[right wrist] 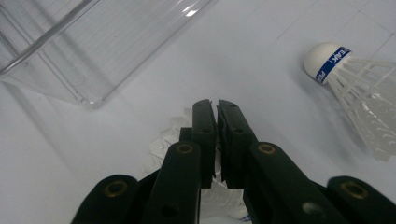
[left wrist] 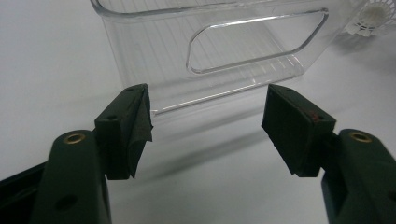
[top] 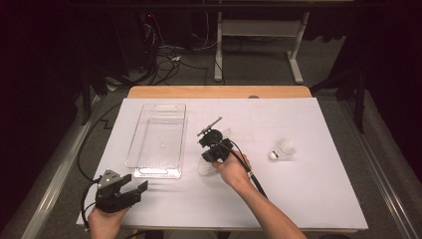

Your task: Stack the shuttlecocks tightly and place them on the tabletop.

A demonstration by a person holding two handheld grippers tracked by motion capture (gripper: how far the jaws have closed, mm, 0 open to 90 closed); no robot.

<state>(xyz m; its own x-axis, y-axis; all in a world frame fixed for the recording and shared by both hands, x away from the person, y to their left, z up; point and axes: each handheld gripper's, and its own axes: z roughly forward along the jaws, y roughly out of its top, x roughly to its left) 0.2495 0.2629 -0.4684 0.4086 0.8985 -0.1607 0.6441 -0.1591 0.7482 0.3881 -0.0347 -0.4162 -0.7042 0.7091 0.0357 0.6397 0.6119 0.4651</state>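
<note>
Shuttlecock point(right wrist: 205, 196) skirt is pinched in the closed right tool point(right wrist: 216, 109); left tool point(left wrist: 205, 126) gapes, empty.

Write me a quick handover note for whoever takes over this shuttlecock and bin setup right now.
Right gripper: jaws closed on the skirt of a white shuttlecock lying on the white table cover, just right of the clear plastic bin.
Left gripper: jaws wide open, nothing between them, resting near the table's front left, facing the bin's handle end.
Second shuttlecock: lies loose further right, untouched.
Done: first shuttlecock gripped; it looks not yet lifted.
Left: the bin holds no shuttlecock, so probably lift this one in, then fetch the second.
</note>
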